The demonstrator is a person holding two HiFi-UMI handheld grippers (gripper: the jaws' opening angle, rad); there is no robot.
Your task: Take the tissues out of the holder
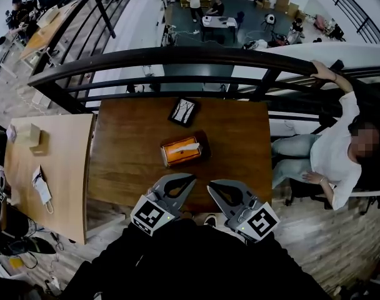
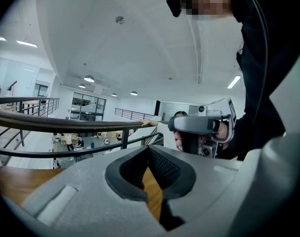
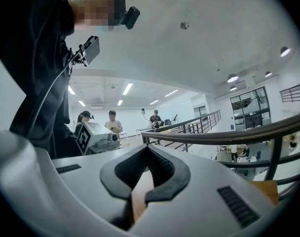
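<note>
The tissue holder [image 1: 181,150] is a dark box with an orange top and a white tissue showing in its slot. It sits in the middle of the brown wooden table [image 1: 121,161]. My left gripper [image 1: 190,179] and right gripper [image 1: 210,185] hover side by side over the table's near edge, short of the holder. Both point toward it and both are shut and empty. In the left gripper view the jaws [image 2: 149,147] meet at the tips, with the right gripper [image 2: 202,127] beside them. In the right gripper view the jaws [image 3: 147,147] are shut too, and the left gripper [image 3: 96,135] shows at the left. Neither gripper view shows the holder.
A black-framed flat item [image 1: 183,111] lies at the table's far edge. A black railing [image 1: 177,58] runs behind the table. A lighter wooden table [image 1: 59,167] with small items stands at the left. A person [image 1: 337,155] sits to the right.
</note>
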